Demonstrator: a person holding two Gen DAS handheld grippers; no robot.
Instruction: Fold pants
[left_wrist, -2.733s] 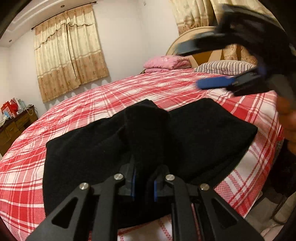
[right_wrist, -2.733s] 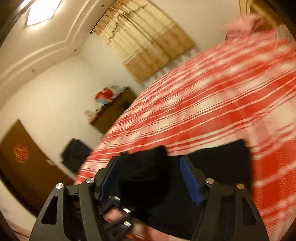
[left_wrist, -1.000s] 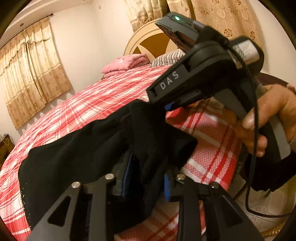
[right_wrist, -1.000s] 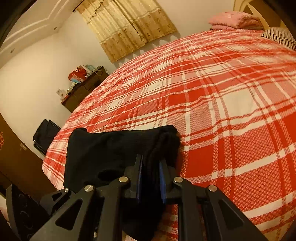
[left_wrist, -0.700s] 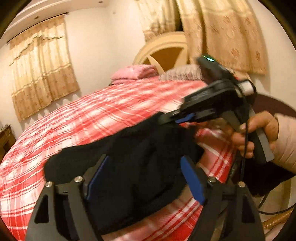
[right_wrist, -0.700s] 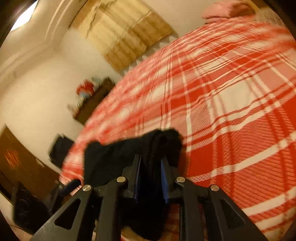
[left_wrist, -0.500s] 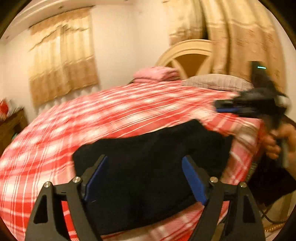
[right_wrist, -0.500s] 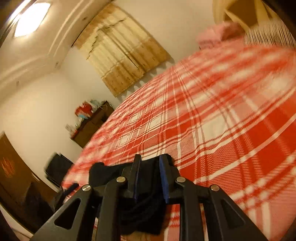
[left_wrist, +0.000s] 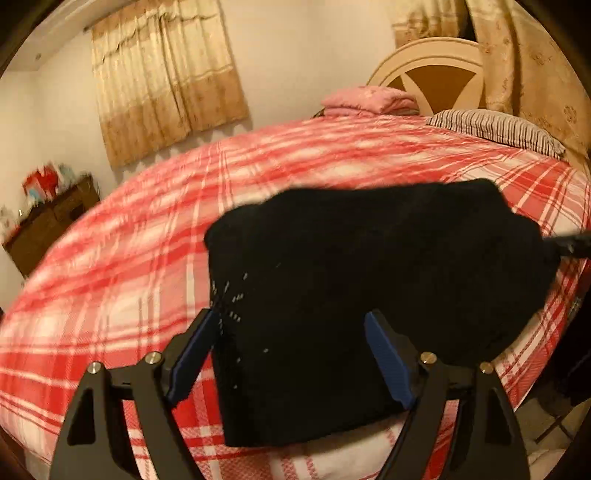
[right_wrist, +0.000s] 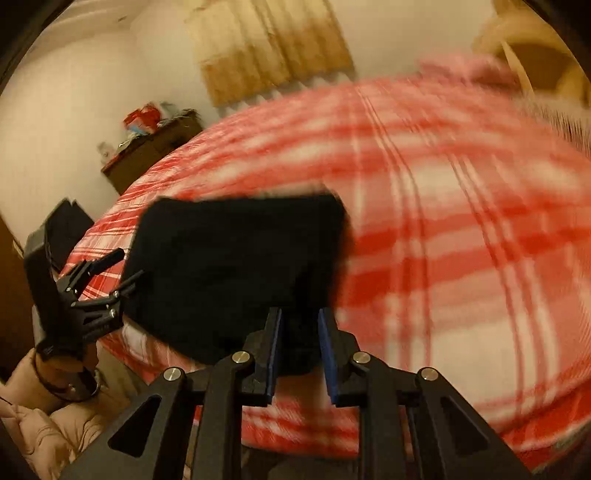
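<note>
The black pants lie folded into a compact block on the red plaid bed, near its front edge. My left gripper is open, its blue pads wide apart over the near edge of the pants, holding nothing. In the right wrist view the pants lie ahead and to the left. My right gripper has its jaws a little apart around the near corner of the black cloth; the view is blurred. The left gripper shows there at the far left, open.
A striped pillow and folded pink bedding lie at the head of the bed by the headboard. A dark dresser stands by the left wall. The bed edge drops off just below the pants.
My left gripper has let go of the pants and opened wide. The pants now lie flat in a folded block. My right gripper's jaws have parted slightly and it is moving.
</note>
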